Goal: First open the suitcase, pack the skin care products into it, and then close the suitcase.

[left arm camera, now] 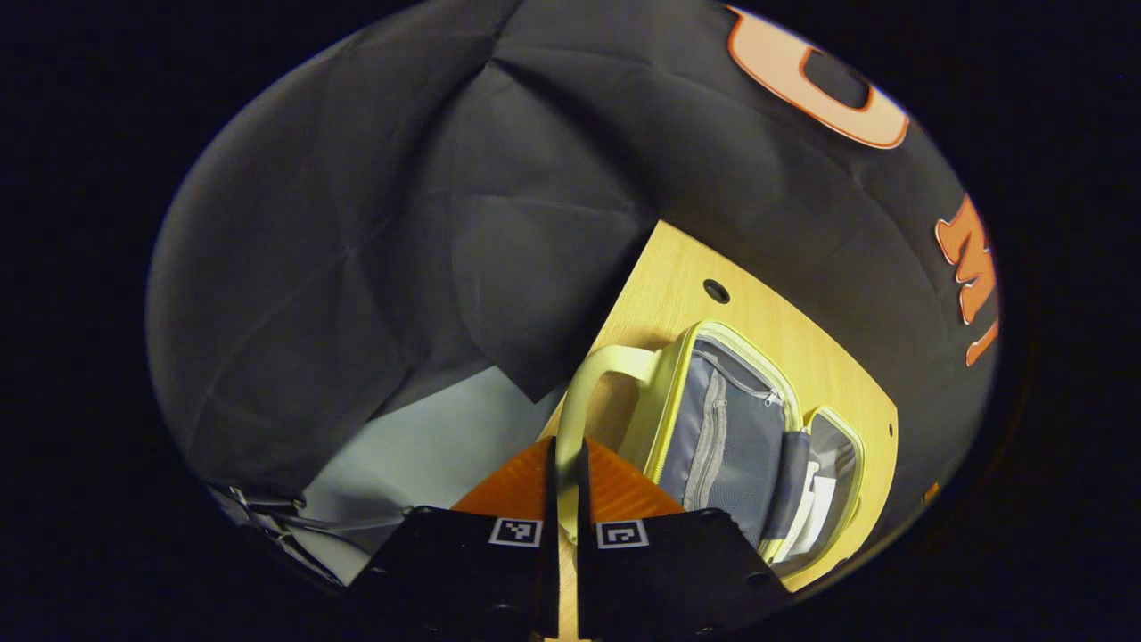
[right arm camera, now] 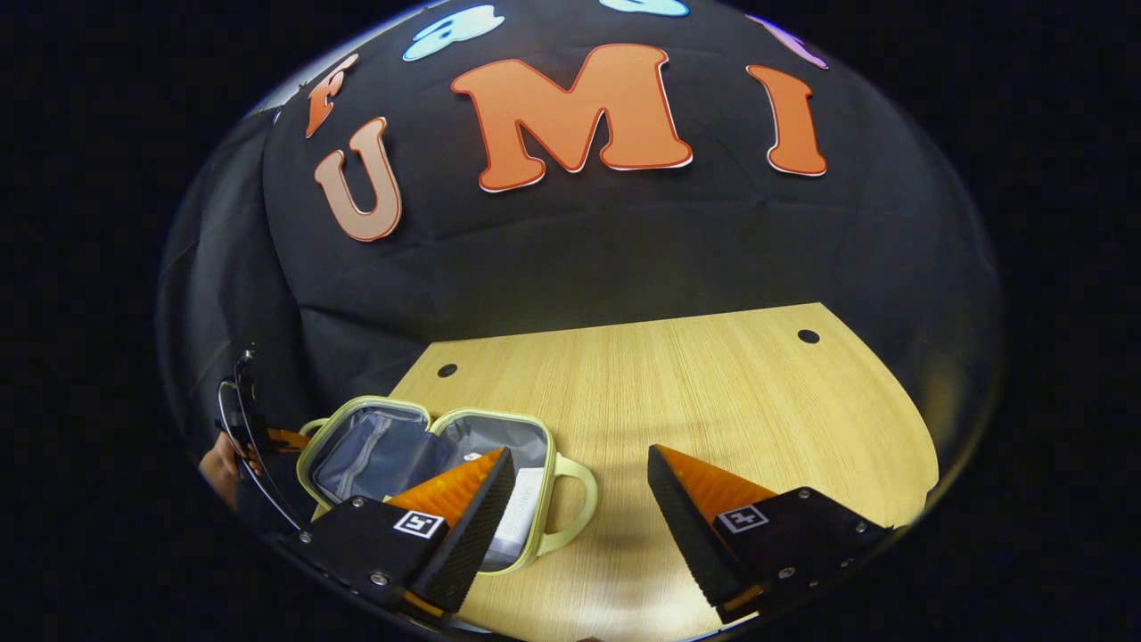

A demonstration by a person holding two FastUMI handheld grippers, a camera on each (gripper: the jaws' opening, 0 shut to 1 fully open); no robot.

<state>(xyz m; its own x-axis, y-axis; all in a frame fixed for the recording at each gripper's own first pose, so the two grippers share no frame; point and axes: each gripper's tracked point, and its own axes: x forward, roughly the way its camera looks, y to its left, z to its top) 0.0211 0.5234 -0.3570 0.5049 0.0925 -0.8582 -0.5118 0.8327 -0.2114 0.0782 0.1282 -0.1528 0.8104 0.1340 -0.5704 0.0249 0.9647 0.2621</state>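
The case (right arm camera: 428,464) lies open on the table (right arm camera: 677,392), both halves spread flat, so step 1 looks done. Left gripper (left arm camera: 564,481) is clenched on the handle (left arm camera: 588,383) of the near half, the loop pinched thin between its fingers, as far as the left gripper view shows. That half (left arm camera: 726,428) carries a grey zipped mesh pocket; I can't tell what sits behind the mesh.

Over in the right gripper view, the right gripper (right arm camera: 579,499) hangs with its jaws wide apart, nothing between them, above bare wood just right of the case. The far-left half looks like grey lining with nothing loose in it. The half nearer the right gripper holds a pale, flat item (right arm camera: 521,517), white and boxy, lying against the lining: likely a skin care product already packed, though its label is too small to tell.

No other bottles or tubes stand on the visible table, so packing may be finished, judging from this alone. What is left: fold 1 half over the other and shut it. The left grip on the handle suits that swing.
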